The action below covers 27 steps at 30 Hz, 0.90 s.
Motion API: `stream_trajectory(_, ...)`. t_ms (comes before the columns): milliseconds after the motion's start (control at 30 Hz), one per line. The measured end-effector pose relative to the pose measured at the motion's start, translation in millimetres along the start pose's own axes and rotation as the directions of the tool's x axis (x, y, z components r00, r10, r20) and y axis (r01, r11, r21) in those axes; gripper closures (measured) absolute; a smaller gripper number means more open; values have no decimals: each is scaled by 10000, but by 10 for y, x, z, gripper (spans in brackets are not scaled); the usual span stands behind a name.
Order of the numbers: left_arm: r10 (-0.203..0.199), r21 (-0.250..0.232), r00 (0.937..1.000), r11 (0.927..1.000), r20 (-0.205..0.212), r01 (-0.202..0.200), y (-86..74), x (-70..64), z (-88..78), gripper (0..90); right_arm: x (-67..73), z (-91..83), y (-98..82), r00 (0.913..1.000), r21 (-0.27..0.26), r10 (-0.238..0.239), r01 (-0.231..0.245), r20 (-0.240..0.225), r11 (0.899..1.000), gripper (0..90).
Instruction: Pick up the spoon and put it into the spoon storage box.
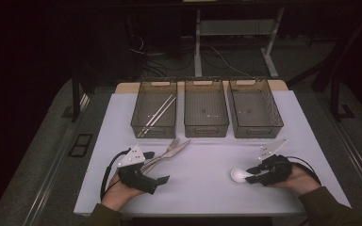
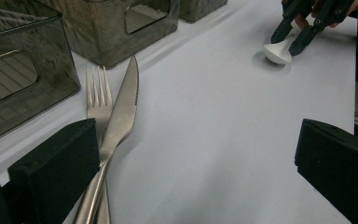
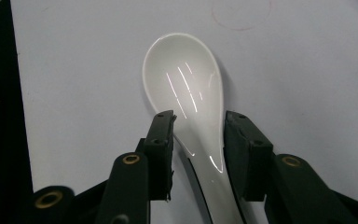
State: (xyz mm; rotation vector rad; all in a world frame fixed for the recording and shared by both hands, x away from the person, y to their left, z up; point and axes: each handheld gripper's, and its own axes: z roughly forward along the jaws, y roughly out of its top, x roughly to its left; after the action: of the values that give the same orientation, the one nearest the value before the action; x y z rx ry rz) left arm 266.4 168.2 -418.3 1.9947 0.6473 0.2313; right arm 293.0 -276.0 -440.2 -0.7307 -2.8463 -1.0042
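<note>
Down at the near right of the counter [image 1: 202, 188], the right tool [image 3: 198, 126] sits over a white spoon [image 3: 186, 88], jaws partly open on either side of its neck, and they don't look clamped on it. The spoon's long axis runs straight out along the jaws, bowl pointing away, handle tucked back between them. It's glossy, smooth ceramic with a deep rounded bowl, so probably slippery. The left tool [image 1: 156, 182] is wide open with nothing in it, resting by a steel fork [image 2: 96, 100] and serrated knife [image 2: 123, 109] that lie crossed. Three smoky plastic bins [image 1: 206, 127] line the back, chopsticks [image 1: 158, 114] in the left one.
</note>
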Motion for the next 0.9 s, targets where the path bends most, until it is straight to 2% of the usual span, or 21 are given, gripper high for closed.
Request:
stream_trajectory(467,6,42,10000,10000,41,-6,-3,0,5,0,72,-1,-17,9990,127,-434,434,62,9990,728)
stream_trajectory(533,7,41,10000,10000,41,-7,-5,2,8,0,65,-4,-20,9976,193,-679,677,98,9975,743)
stream_trajectory(667,19,76,10000,10000,59,-20,-13,3,11,0,84,-4,-29,9961,333,-875,877,-79,9956,819)
stream_trajectory(900,70,-20,9998,10000,174,-69,-27,-1,37,0,98,-3,-26,9955,363,-944,944,-1,9949,828)
